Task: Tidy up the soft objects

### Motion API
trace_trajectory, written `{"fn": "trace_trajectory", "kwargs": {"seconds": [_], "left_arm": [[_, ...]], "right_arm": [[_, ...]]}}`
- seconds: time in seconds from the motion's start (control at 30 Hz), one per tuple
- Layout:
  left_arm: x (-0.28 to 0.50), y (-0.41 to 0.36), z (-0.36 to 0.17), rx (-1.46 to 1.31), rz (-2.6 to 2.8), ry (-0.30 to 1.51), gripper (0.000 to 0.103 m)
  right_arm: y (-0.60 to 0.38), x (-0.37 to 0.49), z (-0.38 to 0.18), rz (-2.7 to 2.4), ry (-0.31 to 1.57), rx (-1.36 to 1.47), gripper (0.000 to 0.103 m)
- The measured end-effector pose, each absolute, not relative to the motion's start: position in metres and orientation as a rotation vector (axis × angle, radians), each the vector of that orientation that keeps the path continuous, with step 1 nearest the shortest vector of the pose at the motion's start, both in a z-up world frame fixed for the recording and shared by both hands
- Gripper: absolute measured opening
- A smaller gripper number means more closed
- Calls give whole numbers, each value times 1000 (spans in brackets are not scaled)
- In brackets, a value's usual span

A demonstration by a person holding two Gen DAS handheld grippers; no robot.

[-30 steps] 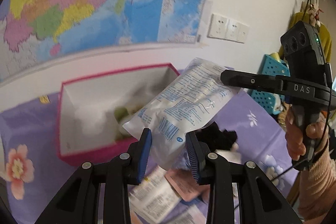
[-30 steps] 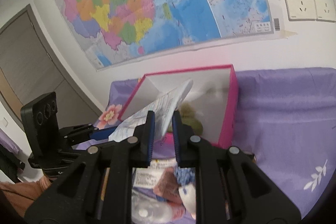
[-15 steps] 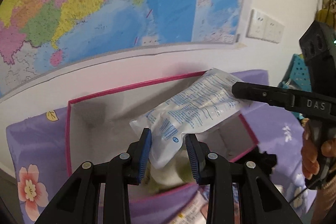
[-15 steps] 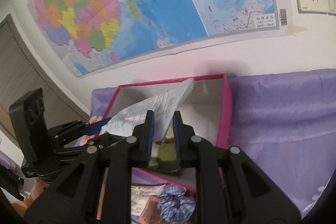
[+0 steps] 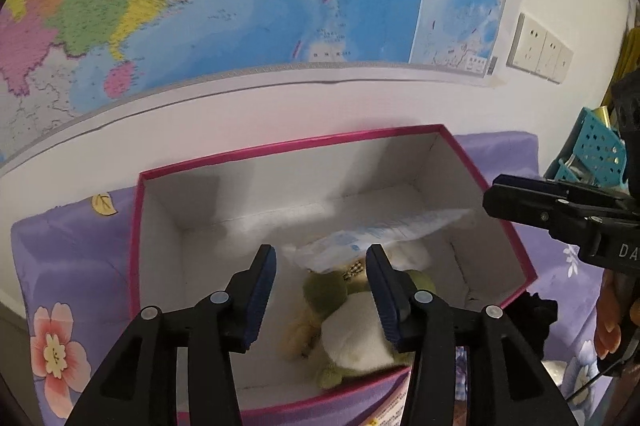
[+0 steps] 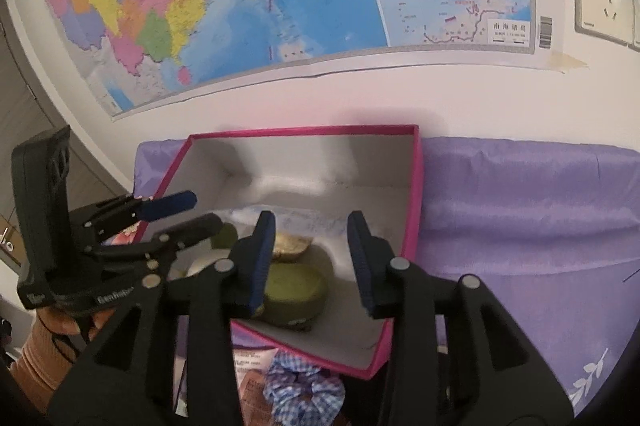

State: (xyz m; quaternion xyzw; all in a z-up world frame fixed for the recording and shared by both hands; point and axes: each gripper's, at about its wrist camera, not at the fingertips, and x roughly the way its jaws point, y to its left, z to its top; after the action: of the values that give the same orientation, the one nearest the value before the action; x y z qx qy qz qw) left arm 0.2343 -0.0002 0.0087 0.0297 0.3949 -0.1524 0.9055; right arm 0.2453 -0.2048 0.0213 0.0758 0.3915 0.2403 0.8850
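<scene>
Packet (image 5: 384,232) lies in pink box (image 5: 280,148) (both grippers' jaws just opening, nothing between them).

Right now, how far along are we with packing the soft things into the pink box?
Done: the plush toy and the plastic packet lie inside the pink box. In hand: nothing. The left hand-held gripper and right hand-held gripper have just been opening and now stand open over the box, the packet released. Left: the blue checked scrunchie and some flat packets still lie on the purple cloth in front of the box.
</scene>
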Motion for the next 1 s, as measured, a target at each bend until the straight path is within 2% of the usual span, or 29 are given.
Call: {"fn": "trace_trajectory", "kwargs": {"seconds": [0.57,0.8,1.0], "left_arm": [[141,9,51,-40,-505,683,51],[120,-5,39,-50,-582,707,51],[108,-21,21,-32,-624,753,51]], "right_arm": [[-244,162,67,650,726,242,40],[-258,124,72,669,710,231,40],[-263,94,52,632,736,159,40]]}}
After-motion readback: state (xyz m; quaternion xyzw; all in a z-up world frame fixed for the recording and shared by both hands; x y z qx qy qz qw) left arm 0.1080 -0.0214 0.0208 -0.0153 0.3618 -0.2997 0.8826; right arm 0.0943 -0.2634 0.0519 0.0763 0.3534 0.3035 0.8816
